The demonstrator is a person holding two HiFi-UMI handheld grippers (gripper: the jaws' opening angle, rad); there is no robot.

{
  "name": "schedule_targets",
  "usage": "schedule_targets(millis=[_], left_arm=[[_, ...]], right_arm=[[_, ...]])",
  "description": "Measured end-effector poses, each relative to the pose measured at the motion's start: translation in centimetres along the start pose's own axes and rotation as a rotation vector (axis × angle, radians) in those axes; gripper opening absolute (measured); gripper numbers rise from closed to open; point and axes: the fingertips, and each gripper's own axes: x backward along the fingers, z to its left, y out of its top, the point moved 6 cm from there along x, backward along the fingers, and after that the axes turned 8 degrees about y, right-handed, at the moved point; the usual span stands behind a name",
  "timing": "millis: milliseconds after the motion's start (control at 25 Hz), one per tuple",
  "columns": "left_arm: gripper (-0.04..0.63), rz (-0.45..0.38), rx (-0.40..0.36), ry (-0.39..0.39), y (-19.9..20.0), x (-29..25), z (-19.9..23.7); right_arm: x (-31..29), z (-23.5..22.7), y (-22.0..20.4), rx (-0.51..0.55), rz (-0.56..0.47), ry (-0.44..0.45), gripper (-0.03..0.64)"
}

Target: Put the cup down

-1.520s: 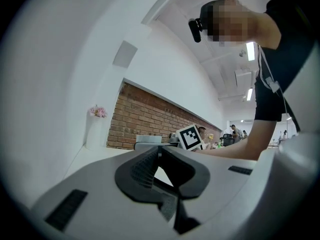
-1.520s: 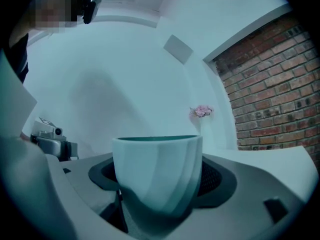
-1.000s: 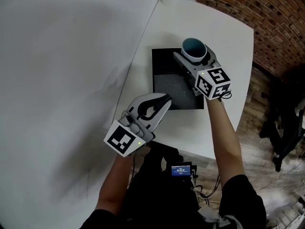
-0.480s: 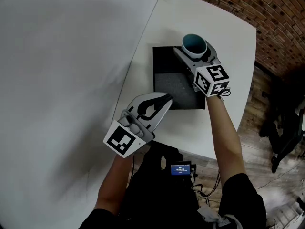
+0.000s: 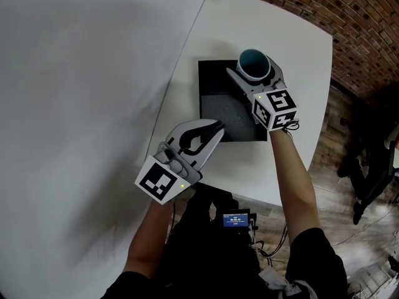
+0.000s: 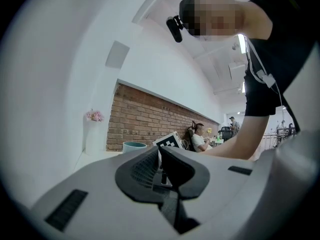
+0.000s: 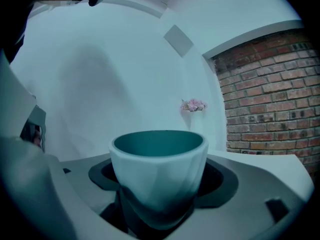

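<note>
Since a second ago the right gripper point(image 5: 257, 75) has barely rolled, pinching the upright white, teal-lined cup point(image 5: 255, 63) at the far right corner of the black square mat point(image 5: 218, 98) on the white counter point(image 5: 299, 55), while the left gripper point(image 5: 215, 128), pressed together, hovers by the mat's near edge.

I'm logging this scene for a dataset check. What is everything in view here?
cup: one, white outside and teal inside, at the mat's far right corner
mat: one, black, flat on the table
table: one, white
flowers: one bunch, pink, in a white vase at the table's far end
brick wall: one, red-brown, beyond the table
floor: wood, brown, right of the table
screen device: one, dark, at the person's waist
right hand-held gripper: one, grey-white, shut on the cup
left hand-held gripper: one, grey-white, shut, empty
</note>
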Motion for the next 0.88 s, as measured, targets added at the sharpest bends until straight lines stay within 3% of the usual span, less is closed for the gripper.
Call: schedule_targets(millis=[400, 600, 880], left_arm=[[0.026, -0.007, 0.001, -0.002, 0.5, 0.5, -0.1], [0.026, -0.013, 0.002, -0.005, 0.4, 0.9, -0.1], [0.026, -0.009, -0.022, -0.007, 0.8, 1.1, -0.6]], right_arm=[[0.0, 0.7, -0.4, -0.016, 0.029, 0.005, 0.403], [-0.2, 1.1, -0.5, 0.0, 0.045, 0.004, 0.483], [1.5, 1.4, 0.1, -0.024, 0.035, -0.034, 0.489]])
